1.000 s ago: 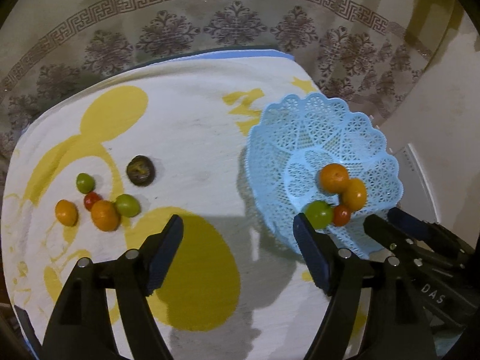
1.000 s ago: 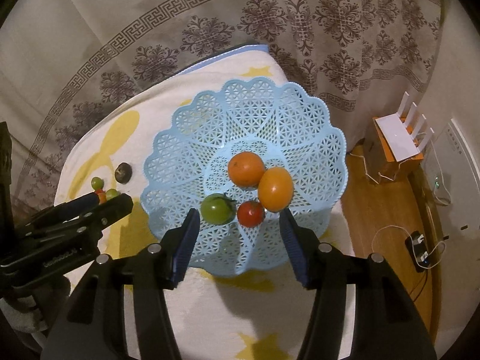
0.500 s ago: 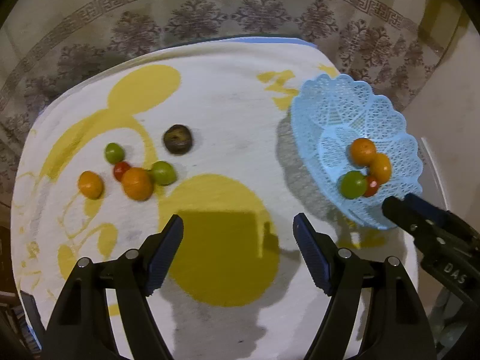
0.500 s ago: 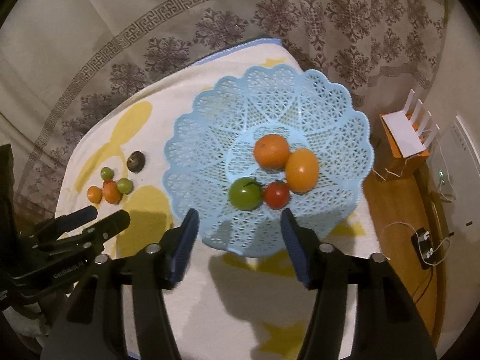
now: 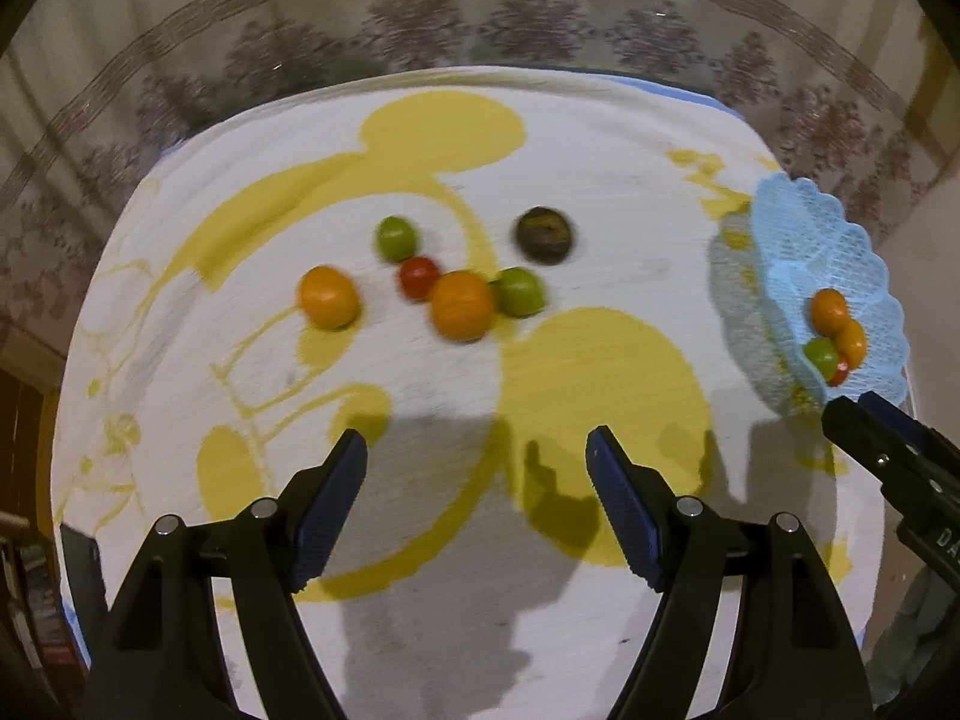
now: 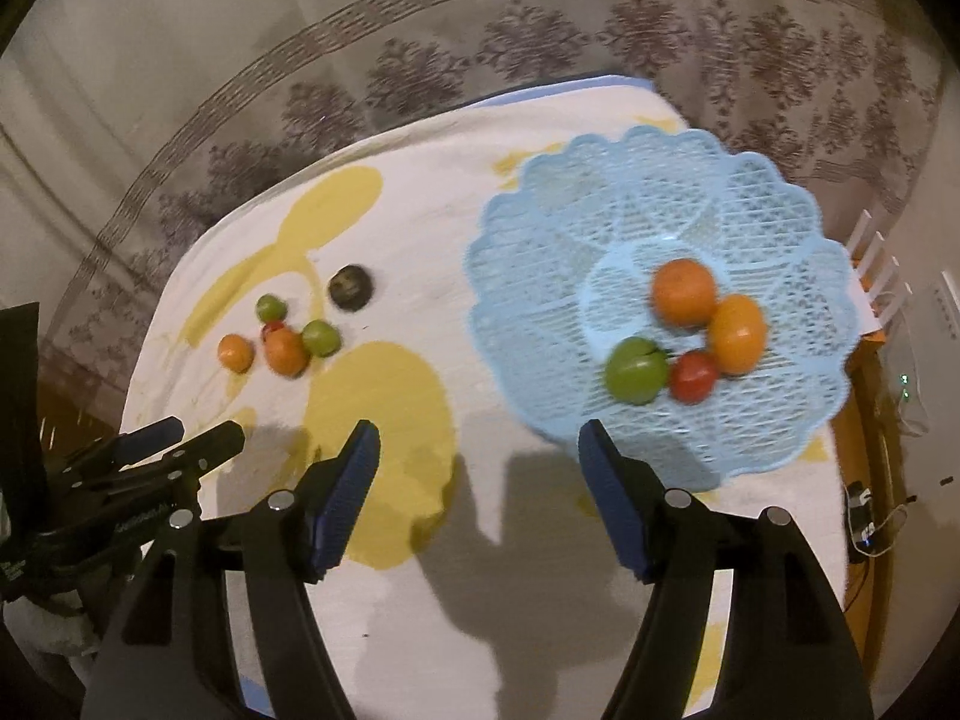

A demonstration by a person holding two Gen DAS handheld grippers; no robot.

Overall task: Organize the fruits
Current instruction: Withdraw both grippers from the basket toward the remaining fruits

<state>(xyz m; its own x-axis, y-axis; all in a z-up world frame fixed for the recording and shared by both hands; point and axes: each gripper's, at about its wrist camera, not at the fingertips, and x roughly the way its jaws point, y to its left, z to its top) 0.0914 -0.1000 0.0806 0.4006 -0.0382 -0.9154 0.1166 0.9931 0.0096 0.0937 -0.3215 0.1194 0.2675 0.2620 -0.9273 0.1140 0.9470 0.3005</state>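
Left wrist view has the left claw point(image 5: 477, 462) released and empty above the towel-covered worktop point(image 5: 600, 192), with the loose fruits point(image 5: 461, 305) lying beyond its tips, well apart from it. Right wrist view shows the right claw point(image 6: 480, 453) also spread and holding nothing, the blue basket point(image 6: 540, 276) with four fruits just past its right finger. Lettering on the claw bodies is too blurred to read.

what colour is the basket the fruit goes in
Light blue, a lacy openwork plastic basket with a scalloped rim; the right wrist view shows it best.
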